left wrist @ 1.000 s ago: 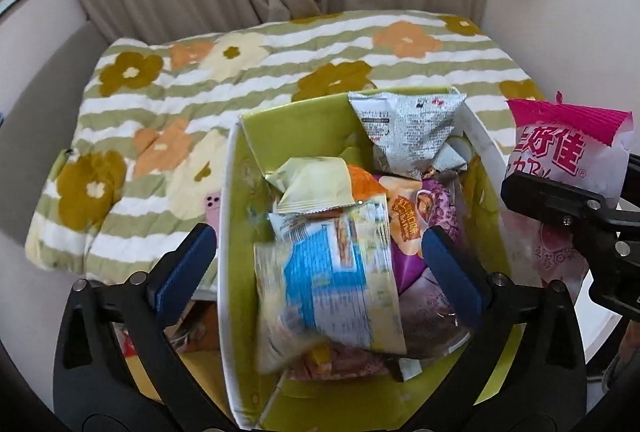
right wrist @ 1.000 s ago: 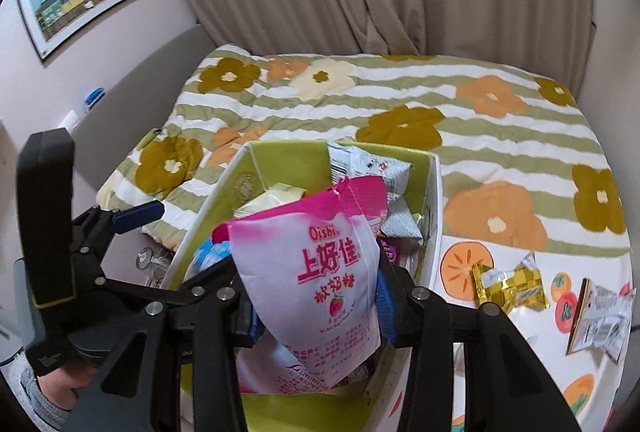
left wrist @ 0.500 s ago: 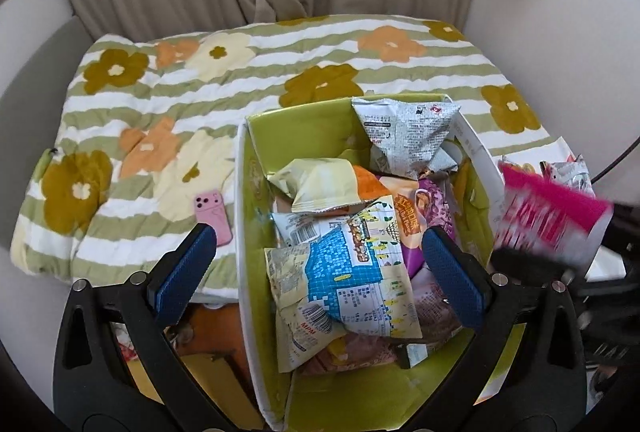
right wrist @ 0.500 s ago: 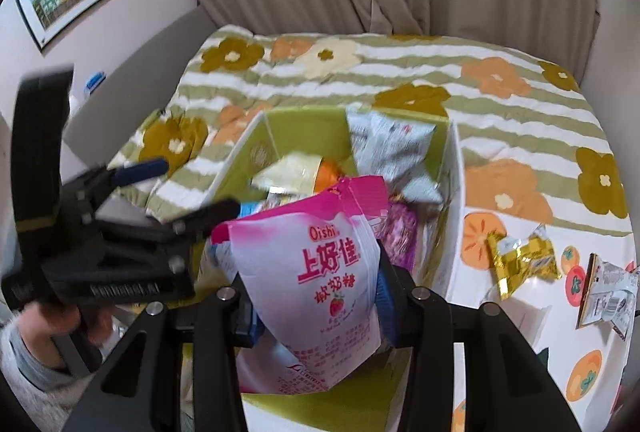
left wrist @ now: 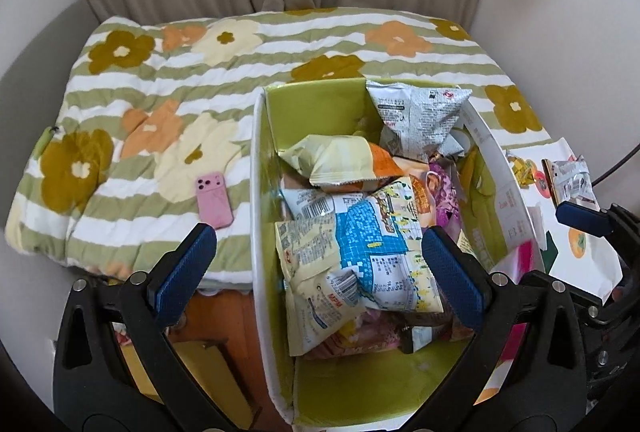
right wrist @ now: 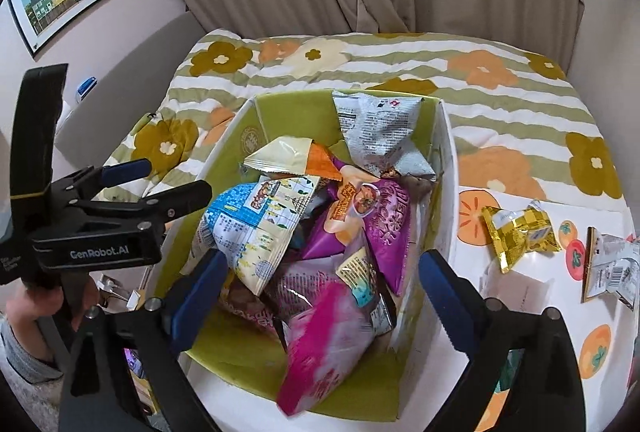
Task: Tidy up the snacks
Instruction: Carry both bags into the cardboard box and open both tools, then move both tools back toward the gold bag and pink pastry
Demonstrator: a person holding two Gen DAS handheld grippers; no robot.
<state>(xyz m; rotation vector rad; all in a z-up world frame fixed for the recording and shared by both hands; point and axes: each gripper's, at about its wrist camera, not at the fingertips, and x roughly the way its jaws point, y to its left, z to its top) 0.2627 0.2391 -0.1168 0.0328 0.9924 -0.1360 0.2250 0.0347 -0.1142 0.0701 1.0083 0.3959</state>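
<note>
A quilted flower-print bedspread [right wrist: 500,100] fills the background, and on its near edge a green-lined cardboard box [right wrist: 444,168] is set, heaped with snack bags. To the right of the box a white persimmon-print cloth [right wrist: 532,284] is spread.

In the box, a grey printed bag [right wrist: 380,128] is propped against the far wall, a blue-and-cream bag [right wrist: 256,232] lies toward the left side, and a purple bag [right wrist: 380,236] toward the right. A pink Oishi bag [right wrist: 328,348] is seen blurred at the near end, apparently dropping in between the jaws of the right gripper [right wrist: 320,292], which are spread wide with nothing held. The left gripper [left wrist: 316,264] is likewise wide open and empty, poised over the box.

Well apart from the box, on the cloth, a gold foil packet [right wrist: 520,232] and a small silver packet [right wrist: 608,268] remain to be gathered; they lie near each other but apart.

Such packets are judged light, air-puffed and crinkly, with slippery film; the contents could be crushed by a hard squeeze. A grip across a flat crimped seal or a corner is thought safest.

A pink phone [left wrist: 214,199] lies on the bedspread left of the box.
</note>
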